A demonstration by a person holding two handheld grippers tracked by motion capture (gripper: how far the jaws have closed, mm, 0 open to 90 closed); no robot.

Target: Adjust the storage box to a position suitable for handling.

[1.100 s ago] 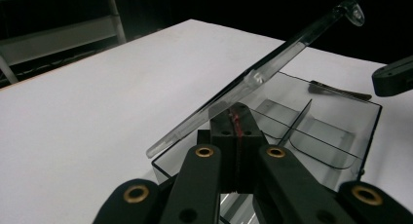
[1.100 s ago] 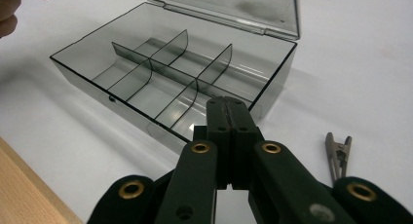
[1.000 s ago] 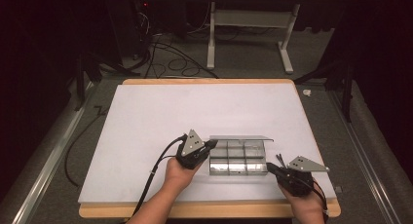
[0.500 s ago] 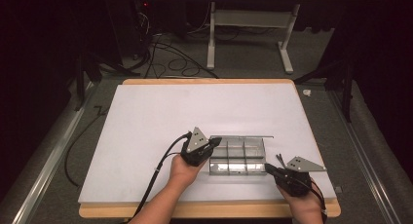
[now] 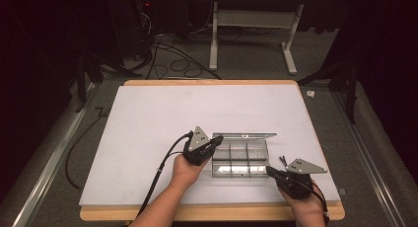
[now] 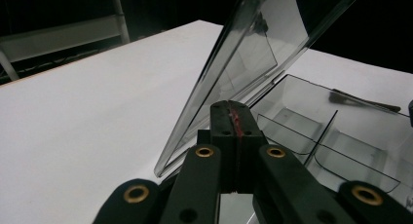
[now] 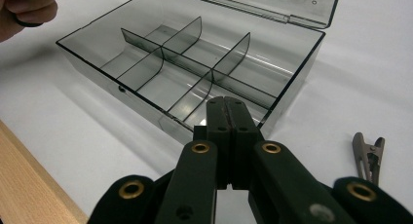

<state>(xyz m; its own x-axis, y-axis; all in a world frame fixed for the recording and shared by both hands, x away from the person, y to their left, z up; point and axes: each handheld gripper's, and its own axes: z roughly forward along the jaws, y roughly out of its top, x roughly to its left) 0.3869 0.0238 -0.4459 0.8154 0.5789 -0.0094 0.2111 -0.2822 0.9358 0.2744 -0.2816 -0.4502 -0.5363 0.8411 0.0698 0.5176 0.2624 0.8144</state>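
A smoky clear plastic compartment box [image 5: 240, 160] lies on the white table top [image 5: 148, 123], its lid [image 5: 244, 136] standing open along the far side. My left gripper [image 5: 213, 147] is shut with nothing in it, at the box's left end. In the left gripper view its tips [image 6: 233, 112] sit just by the raised lid [image 6: 243, 68] and the dividers [image 6: 316, 136]. My right gripper [image 5: 270, 170] is also shut and holds nothing, at the box's near right corner. Its tips [image 7: 226, 104] rest close to the box wall [image 7: 195, 73].
A small metal clip [image 7: 368, 153] lies on the table right of the box, close to my right gripper; the high view shows the clip [image 5: 283, 161] too. The table's wooden front edge [image 7: 24, 185] runs close behind my right gripper. A person's left hand [image 7: 24, 7] is at the box's far corner.
My left gripper has edged slightly away from me along the box's left end. The right gripper, the box and the lid have stayed put.
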